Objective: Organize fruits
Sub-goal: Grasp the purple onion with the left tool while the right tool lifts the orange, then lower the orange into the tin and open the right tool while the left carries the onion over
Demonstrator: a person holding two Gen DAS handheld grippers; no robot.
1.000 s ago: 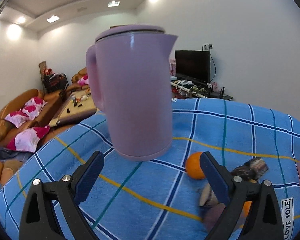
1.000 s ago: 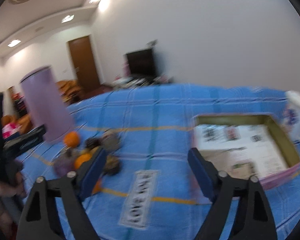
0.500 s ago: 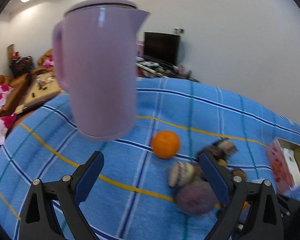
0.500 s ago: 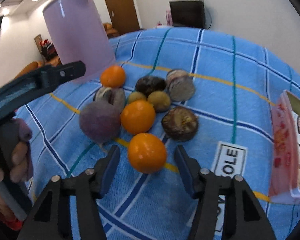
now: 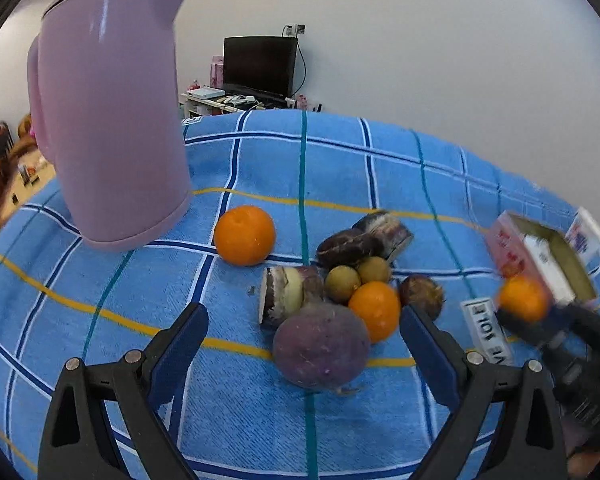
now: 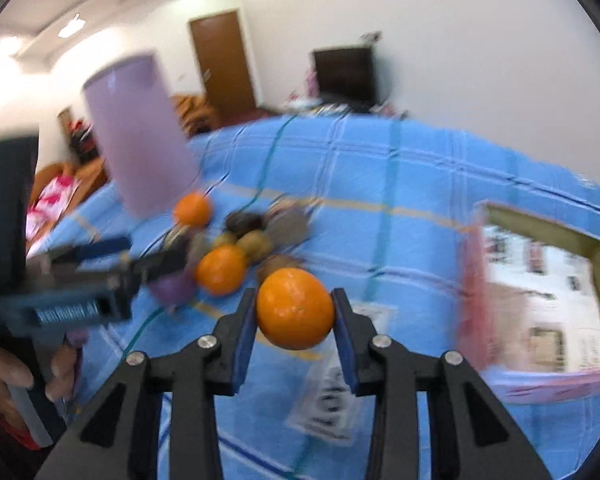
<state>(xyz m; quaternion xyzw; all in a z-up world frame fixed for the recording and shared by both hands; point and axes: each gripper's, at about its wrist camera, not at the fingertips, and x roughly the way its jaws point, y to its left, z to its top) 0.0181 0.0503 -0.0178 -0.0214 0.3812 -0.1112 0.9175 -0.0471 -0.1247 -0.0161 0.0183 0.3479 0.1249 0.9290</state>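
Right wrist view: right gripper [image 6: 295, 310] closing on an orange [image 6: 294, 309], blue pads [image 6: 245, 340] against both sides of the fruit, raised clear of the blue checked cloth [image 6: 400, 184].

Left wrist view: left gripper [image 5: 304, 334] with fingers wide apart and gripping nothing, poised over a round purple fruit [image 5: 321, 346] at the near edge of the pile. Behind it, touching or nearly so, a second orange [image 5: 375, 311], two small yellow-green fruits [image 5: 343, 283], a cut purple piece [image 5: 287, 295], a brown rough-skinned fruit [image 5: 422, 292] and two dark chunks [image 5: 364, 236]. A third orange [image 5: 244, 234] just apart, beside a lilac kettle [image 5: 111, 120]. Off to the right, blurred, the held orange near an open pink cardboard box [image 5: 540, 256]. Bare fingers of a hand [image 6: 3, 372] seen at the left edge of the right wrist view, wrapped round the other gripper's handle.
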